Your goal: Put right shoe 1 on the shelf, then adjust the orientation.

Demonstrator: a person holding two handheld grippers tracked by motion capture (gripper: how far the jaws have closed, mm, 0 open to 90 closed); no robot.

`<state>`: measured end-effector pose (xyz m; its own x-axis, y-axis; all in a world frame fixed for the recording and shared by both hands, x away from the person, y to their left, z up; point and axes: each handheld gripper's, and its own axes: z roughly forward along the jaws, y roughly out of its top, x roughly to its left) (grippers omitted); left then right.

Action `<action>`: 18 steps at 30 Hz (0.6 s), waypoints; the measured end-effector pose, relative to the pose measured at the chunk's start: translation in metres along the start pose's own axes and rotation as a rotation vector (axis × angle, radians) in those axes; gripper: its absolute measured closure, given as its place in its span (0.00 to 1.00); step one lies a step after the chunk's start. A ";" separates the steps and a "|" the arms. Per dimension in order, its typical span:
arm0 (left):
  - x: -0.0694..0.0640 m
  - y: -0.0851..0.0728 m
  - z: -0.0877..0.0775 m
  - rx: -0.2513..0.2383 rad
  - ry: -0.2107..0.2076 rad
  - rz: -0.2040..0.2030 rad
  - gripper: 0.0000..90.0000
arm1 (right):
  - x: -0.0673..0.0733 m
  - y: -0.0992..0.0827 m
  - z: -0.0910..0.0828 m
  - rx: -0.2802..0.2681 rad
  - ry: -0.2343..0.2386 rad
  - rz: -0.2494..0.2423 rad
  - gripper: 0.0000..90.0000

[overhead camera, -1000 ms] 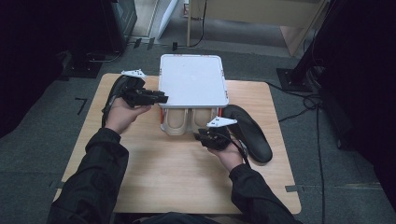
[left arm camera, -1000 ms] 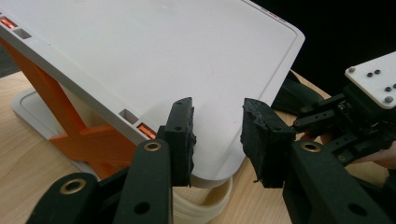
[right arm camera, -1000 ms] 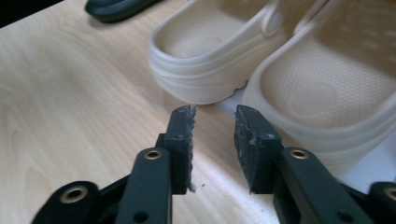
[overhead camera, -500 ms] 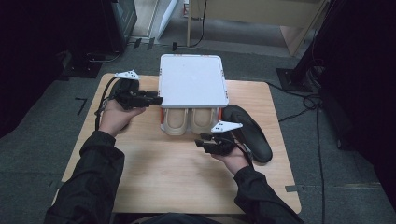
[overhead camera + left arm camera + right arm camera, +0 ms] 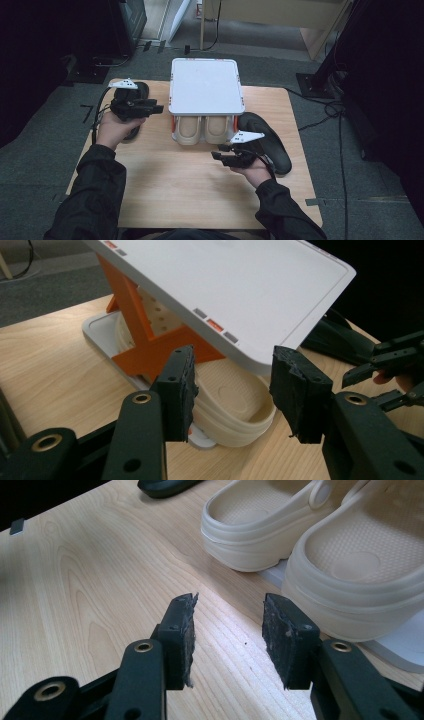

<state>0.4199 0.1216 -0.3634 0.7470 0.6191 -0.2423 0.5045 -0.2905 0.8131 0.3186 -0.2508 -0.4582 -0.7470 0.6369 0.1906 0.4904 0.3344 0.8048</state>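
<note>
At the left edge of the pale wooden table (image 5: 165, 200) in the high view, a black rubber clog (image 5: 139, 96) lies partly under the left gripper (image 5: 156, 107), which hangs above it with its tips pointing toward the middle of the frame. Its jaws have just been opening and stand apart with nothing between them; in the left gripper view they frame the near corner of the rack without touching it.

In the centre stands a small two-level shoe rack with a white plastic top and orange struts (image 5: 206, 86). On its lower shelf, a pair of cream-coloured rubber clogs (image 5: 205, 129) sits side by side, heels jutting out toward the person. In the right gripper view both cream clogs rest on the white base plate at the upper right of the frame.

Right of centre, the right gripper (image 5: 218, 152) hovers over bare wood just in front of the rack, jaws likewise just opened and holding nothing. Beyond that hand, at the right of the table, lies a second black rubber clog (image 5: 270, 145), on the wood and off the rack.

As I judge it, the cream pair is stowed; the two black clogs are left to be gathered, well apart on opposite sides.
</note>
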 end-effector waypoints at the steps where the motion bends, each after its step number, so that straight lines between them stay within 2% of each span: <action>1: 0.000 -0.002 0.000 0.000 0.005 -0.001 0.58 | 0.000 0.000 0.000 -0.002 0.000 -0.003 0.63; 8: 0.008 -0.012 -0.001 0.005 0.026 0.002 0.57 | -0.005 0.001 0.004 -0.002 -0.003 0.002 0.63; 10: 0.013 -0.017 -0.002 -0.002 0.031 -0.015 0.57 | -0.007 0.001 0.005 -0.002 -0.002 0.007 0.63; 14: 0.026 -0.028 -0.003 0.005 0.061 -0.040 0.57 | -0.008 0.001 0.007 0.000 0.001 0.010 0.63; 18: 0.042 -0.039 -0.005 0.009 0.100 -0.085 0.57 | -0.006 0.001 0.010 0.011 0.005 -0.001 0.63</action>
<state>0.4296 0.1629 -0.4025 0.6548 0.7113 -0.2555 0.5680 -0.2400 0.7873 0.3281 -0.2476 -0.4640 -0.7495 0.6333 0.1929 0.4947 0.3421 0.7989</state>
